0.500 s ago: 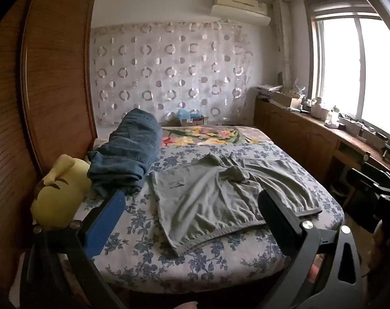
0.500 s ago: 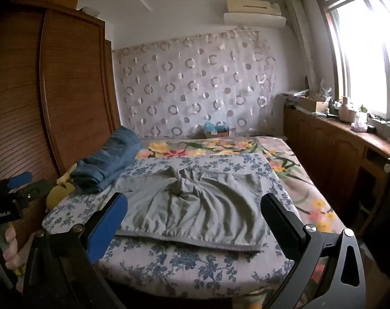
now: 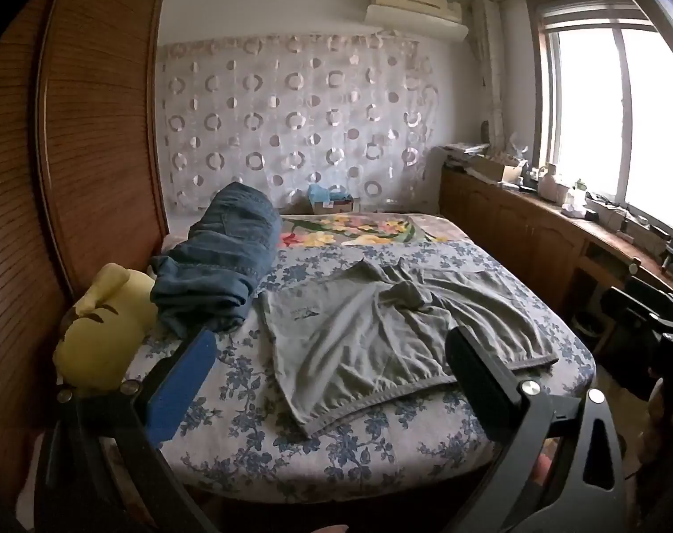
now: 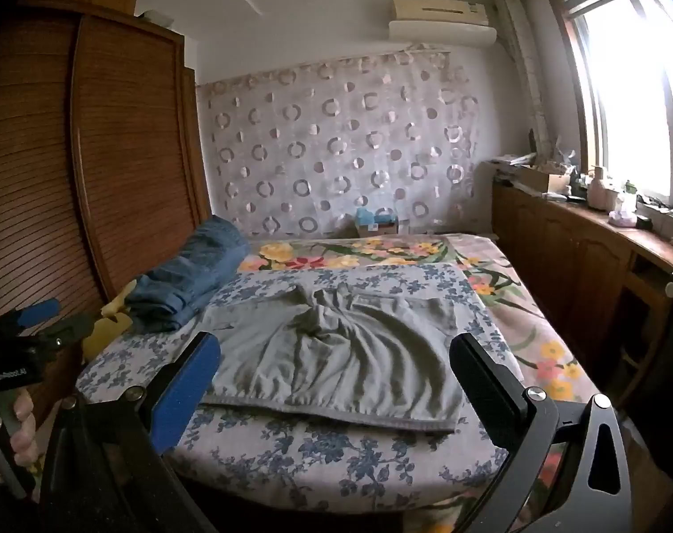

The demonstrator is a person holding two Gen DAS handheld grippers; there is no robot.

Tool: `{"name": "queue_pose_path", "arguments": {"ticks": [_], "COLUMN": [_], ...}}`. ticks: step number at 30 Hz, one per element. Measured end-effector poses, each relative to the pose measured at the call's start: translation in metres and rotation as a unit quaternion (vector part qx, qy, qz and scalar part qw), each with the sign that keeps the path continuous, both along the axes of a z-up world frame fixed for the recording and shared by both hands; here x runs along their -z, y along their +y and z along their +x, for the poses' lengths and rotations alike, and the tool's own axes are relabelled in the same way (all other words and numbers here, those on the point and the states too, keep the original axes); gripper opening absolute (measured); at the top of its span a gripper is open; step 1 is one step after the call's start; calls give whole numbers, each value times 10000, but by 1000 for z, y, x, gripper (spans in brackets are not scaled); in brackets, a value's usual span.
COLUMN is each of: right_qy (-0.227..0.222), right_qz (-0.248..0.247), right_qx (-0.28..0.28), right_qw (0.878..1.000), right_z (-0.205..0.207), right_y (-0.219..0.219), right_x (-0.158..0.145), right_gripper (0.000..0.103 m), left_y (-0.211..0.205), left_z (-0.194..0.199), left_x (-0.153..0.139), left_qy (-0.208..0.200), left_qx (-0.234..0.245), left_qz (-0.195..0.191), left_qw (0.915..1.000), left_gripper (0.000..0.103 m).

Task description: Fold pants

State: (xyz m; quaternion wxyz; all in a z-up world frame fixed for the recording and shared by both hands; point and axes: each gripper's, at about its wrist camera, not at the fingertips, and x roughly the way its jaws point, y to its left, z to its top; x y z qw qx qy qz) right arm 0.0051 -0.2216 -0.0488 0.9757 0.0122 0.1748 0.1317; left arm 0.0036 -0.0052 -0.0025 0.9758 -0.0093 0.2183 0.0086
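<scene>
Grey-green pants (image 3: 380,337) lie spread flat and wrinkled on the flower-print bed (image 3: 336,453), waistband toward the near edge. My left gripper (image 3: 332,336) hovers short of that edge, fingers wide open and empty, the pants seen between them. The right wrist view shows the same pants (image 4: 380,368) with my right gripper (image 4: 334,341) open, empty and clear of the cloth. The left gripper (image 4: 29,324) also appears there at the far left, held by a hand (image 4: 21,426).
Folded blue jeans (image 3: 221,266) and a yellow plush toy (image 3: 101,333) lie along the bed's left side, against a wooden wardrobe (image 3: 92,133). A low wooden cabinet (image 3: 514,231) with clutter runs under the window on the right.
</scene>
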Motion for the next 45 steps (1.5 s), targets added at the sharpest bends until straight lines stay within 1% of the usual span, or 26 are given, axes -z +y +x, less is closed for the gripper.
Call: {"name": "queue_pose_path", "arguments": {"ticks": [10, 45], "right_qy": [-30, -73], "right_qz": [-33, -41], "right_qx": [-35, -48], "right_qw": [10000, 10000], "right_z": [-2, -4], "right_y": [2, 2], "right_x": [-1, -2], "right_gripper": [103, 103], "left_y": [-1, 1], "left_z": [-3, -3], "left_x": [8, 5], "left_qy": [-20, -35], "left_qx": [-6, -8], "left_qz": [-36, -72], "left_qw": [10000, 10000], "left_gripper": [103, 103]}}
